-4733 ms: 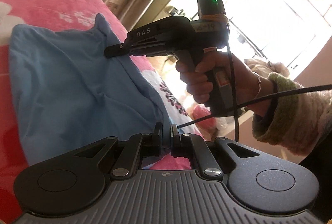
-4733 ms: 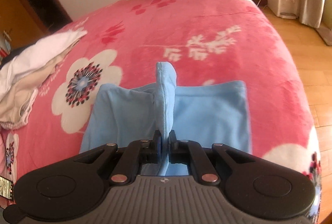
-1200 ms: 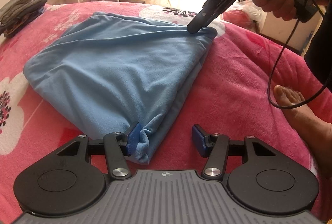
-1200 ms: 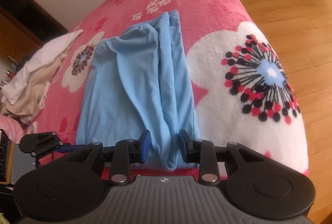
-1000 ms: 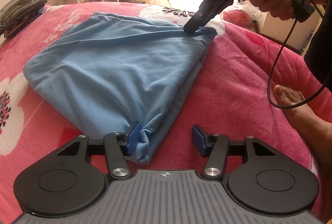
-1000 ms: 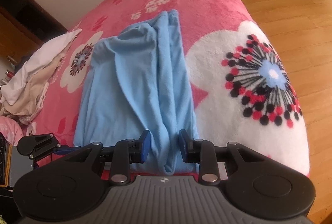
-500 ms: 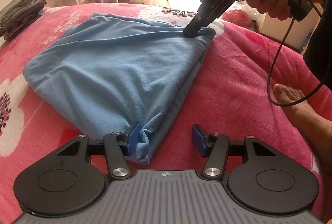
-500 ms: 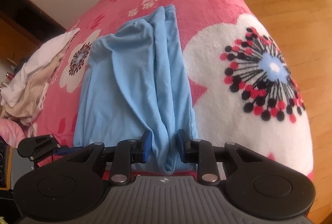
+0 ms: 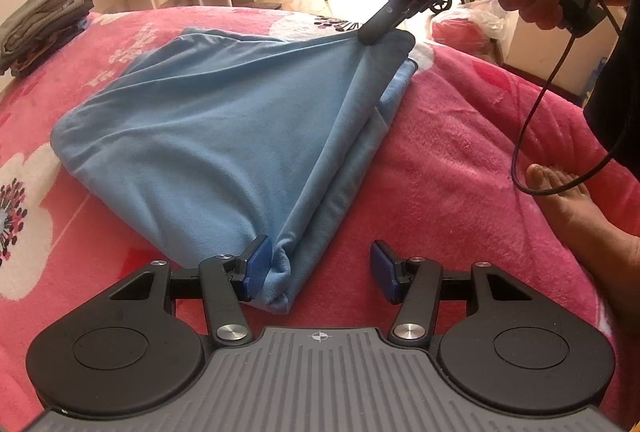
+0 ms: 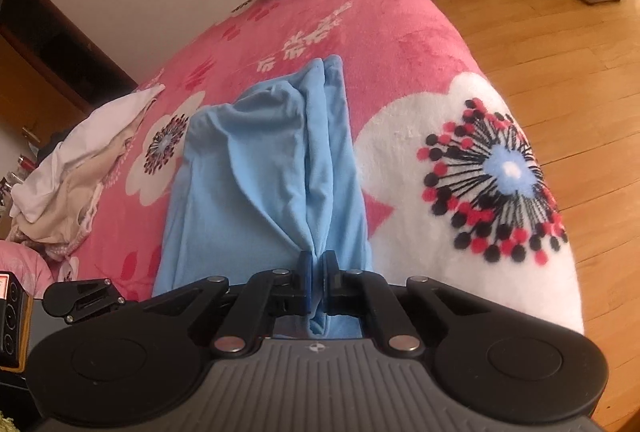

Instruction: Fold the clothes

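Observation:
A light blue garment (image 9: 208,136) lies folded on the pink bed, bunched into ridges in the right wrist view (image 10: 256,192). My left gripper (image 9: 319,266) is open and low over the blanket. The garment's near corner rests against its left pad (image 9: 258,264); the right pad is clear of cloth. My right gripper (image 10: 316,272) is shut on the garment's opposite corner. In the left wrist view that right gripper (image 9: 374,32) holds the corner slightly raised, so the cloth is pulled taut toward it.
A folded grey stack (image 9: 36,24) sits at the bed's far end. A white and beige clothes pile (image 10: 72,168) lies by the headboard side. Wooden floor (image 10: 580,52) drops off beyond the bed edge. A foot (image 9: 568,200) and a cable (image 9: 532,136) are at the right.
My right gripper, open around the garment's corner earlier, has shut on it and raised it a little, tightening the cloth. My left gripper has stayed open in the same place.

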A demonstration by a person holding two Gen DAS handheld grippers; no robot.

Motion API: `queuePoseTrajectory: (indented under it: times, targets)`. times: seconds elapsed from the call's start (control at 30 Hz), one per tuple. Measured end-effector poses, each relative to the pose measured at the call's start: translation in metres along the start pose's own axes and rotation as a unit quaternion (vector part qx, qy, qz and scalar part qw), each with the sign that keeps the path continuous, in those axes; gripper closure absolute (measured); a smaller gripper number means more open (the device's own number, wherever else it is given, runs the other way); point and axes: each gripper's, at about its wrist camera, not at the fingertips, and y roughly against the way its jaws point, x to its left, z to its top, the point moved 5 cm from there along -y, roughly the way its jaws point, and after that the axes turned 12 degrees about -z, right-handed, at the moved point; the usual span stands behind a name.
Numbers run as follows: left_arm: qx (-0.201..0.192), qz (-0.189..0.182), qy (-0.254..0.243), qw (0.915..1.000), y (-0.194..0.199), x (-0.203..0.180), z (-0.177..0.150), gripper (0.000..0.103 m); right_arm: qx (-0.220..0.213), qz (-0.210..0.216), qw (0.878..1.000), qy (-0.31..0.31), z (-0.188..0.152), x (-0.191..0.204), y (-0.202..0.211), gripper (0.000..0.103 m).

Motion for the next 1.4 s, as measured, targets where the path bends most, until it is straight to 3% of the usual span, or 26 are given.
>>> queuePoseTrajectory:
  times: [0.33,0.53,0.8,0.97,1.17,1.27,1.4]
  targets:
    - [0.001,0.007,0.016,0.9998,0.013,0.004,0.0,0.049,0.007,-0.009,1.0,-0.002,-0.005,-0.012,-0.007,0.098]
    - [-0.006,0.035,0.028,0.999,0.023,0.012,-0.002,0.049,0.019,-0.015,1.0,-0.015,-0.009,-0.017,-0.014,0.096]
    - [0.002,0.068,0.027,0.9973,0.03,0.015,-0.008,0.061,0.015,-0.031,0.999,-0.002,-0.01,-0.016,-0.008,0.095]
    - [0.003,0.079,0.056,0.9953,0.035,0.018,-0.015,0.061,-0.013,-0.011,0.995,0.102,-0.017,0.031,-0.002,0.095]
    - [-0.014,0.069,0.104,0.9921,0.034,0.022,-0.018,0.068,-0.042,0.036,0.966,0.251,-0.03,0.101,0.001,0.095]
    - [-0.02,0.067,0.106,0.9919,0.035,0.02,-0.018,0.071,-0.056,0.059,0.943,0.323,-0.038,0.135,0.002,0.095]
    - [-0.01,0.064,0.099,0.993,0.029,0.015,-0.019,0.073,-0.06,0.077,0.902,0.421,-0.065,0.173,-0.007,0.095]
